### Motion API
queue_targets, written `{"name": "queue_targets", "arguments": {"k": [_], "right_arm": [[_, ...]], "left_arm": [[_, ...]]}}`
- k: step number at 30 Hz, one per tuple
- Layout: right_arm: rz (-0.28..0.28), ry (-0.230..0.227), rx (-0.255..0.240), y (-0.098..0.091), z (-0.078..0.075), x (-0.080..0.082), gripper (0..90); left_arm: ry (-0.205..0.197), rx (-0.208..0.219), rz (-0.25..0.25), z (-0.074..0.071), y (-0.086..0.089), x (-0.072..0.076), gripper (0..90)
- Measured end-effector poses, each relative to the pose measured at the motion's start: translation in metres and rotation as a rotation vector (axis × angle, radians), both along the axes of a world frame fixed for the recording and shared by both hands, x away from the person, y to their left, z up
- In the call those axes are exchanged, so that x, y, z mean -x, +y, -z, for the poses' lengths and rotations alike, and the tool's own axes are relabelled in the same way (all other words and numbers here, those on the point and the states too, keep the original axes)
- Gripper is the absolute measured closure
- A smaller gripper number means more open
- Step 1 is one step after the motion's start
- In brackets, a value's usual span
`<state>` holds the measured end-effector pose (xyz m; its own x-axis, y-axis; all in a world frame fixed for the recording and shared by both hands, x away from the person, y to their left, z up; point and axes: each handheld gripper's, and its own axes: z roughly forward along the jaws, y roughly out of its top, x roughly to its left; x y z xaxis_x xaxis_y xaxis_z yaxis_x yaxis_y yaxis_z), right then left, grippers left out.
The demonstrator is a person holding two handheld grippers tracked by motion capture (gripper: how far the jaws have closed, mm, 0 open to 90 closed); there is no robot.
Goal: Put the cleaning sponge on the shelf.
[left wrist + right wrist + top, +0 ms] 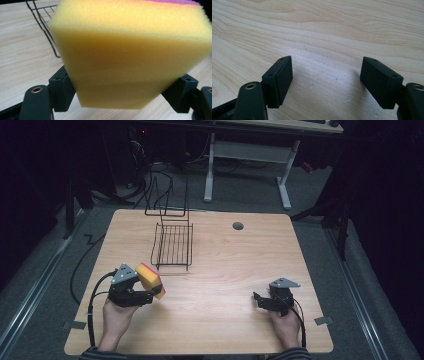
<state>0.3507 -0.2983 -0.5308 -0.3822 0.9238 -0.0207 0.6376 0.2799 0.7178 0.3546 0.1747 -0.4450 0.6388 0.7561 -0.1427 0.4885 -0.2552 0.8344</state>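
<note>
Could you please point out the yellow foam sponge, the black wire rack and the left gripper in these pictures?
Yellow foam sponge with pink top (130, 57): left gripper view, on its broad yellow face.
Black wire rack (173, 246): high view, on its flat grid of bars.
Left gripper (150, 292): high view, between its fingertips, clamped on the sponge.

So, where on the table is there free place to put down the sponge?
The widest bare stretch of table lies between the left gripper, shut on the sponge, and the open right gripper. Right of the wire rack, below the grey grommet, is also free. It is crowded between rack and sponge.
</note>
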Motion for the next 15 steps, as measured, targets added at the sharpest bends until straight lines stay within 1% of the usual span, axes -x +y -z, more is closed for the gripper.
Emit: {"name": "queue_targets", "arguments": {"k": [3, 11, 15], "right_arm": [[0.000, 0.000, 0.000, 0.000, 0.000, 0.000, 26.5], [0.000, 0.000, 0.000, 0.000, 0.000, 0.000, 26.4], [0.000, 0.000, 0.001, 0.000, 0.000, 0.000, 26.5]], "left_arm": [[-0.002, -0.013, 0.002, -0.004, -0.003, -0.004, 23.6], [-0.016, -0.032, 0.016, -0.014, -0.014, -0.014, 23.6], [-0.019, -0.047, 0.014, -0.017, -0.018, -0.021, 23.6]]}}
